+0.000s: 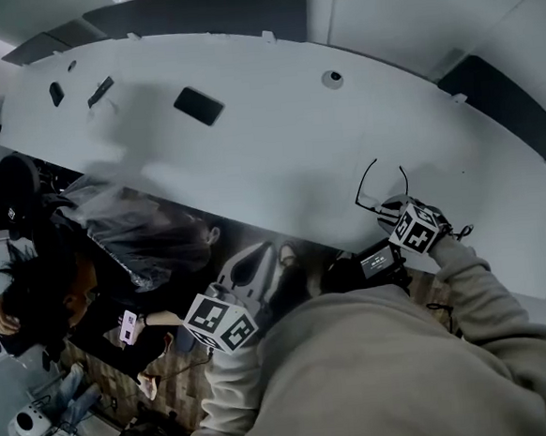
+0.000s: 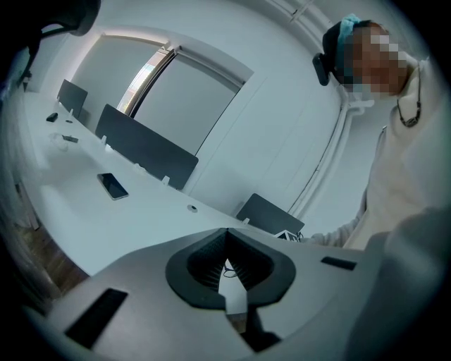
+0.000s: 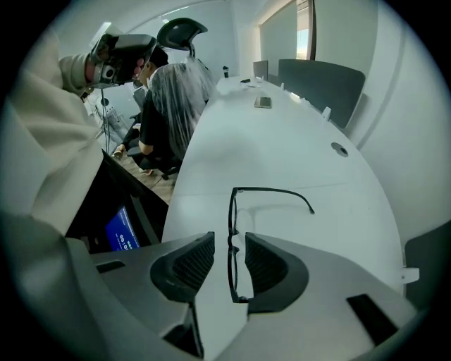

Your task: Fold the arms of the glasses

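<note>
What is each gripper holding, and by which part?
Nothing is held. The right gripper has its fingers apart around the glasses at the bridge, not pressing; the left gripper is shut, empty.

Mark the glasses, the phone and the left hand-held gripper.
glasses (image 3: 230,211): right gripper view, front frame between the jaws.
phone (image 1: 198,105): head view, middle of its screen.
left hand-held gripper (image 2: 227,234): left gripper view, where its fingertips meet.
</note>
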The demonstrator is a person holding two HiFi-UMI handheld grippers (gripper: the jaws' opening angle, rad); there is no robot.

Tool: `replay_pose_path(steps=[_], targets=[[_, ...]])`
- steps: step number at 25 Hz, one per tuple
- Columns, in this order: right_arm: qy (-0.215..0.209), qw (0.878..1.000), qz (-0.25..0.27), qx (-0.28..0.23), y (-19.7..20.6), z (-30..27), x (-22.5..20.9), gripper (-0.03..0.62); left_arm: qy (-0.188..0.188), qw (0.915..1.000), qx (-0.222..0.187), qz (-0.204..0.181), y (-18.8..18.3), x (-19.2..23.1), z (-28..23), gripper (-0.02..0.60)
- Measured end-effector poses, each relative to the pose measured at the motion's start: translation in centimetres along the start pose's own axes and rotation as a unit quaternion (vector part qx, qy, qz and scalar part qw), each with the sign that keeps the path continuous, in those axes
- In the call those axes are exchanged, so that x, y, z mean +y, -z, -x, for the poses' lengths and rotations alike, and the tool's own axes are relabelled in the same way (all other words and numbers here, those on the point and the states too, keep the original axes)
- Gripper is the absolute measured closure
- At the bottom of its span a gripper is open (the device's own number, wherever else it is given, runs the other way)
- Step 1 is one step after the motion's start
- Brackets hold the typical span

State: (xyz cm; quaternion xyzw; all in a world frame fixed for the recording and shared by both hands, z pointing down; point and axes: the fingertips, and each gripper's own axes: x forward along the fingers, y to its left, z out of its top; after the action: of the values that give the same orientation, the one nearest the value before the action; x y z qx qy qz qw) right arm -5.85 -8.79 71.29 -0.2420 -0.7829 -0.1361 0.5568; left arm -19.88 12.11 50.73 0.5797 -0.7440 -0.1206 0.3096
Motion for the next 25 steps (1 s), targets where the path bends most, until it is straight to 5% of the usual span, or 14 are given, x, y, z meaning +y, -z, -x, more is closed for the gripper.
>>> replay_pose_path(steps=[13,25], targets=[[-0.01,0.996,0.026,0.084,2.0,-4.0,0.0,0.479,-0.026,0.9995,-0.012,0.011,0.7,0.3,2.0,0.575],[0.006,0.995,0.016,0.096,2.2,-5.1,-0.3,0.499,-0.036,0.9992,-0.015,0.011,1.4,0.0,3.8,0.575]])
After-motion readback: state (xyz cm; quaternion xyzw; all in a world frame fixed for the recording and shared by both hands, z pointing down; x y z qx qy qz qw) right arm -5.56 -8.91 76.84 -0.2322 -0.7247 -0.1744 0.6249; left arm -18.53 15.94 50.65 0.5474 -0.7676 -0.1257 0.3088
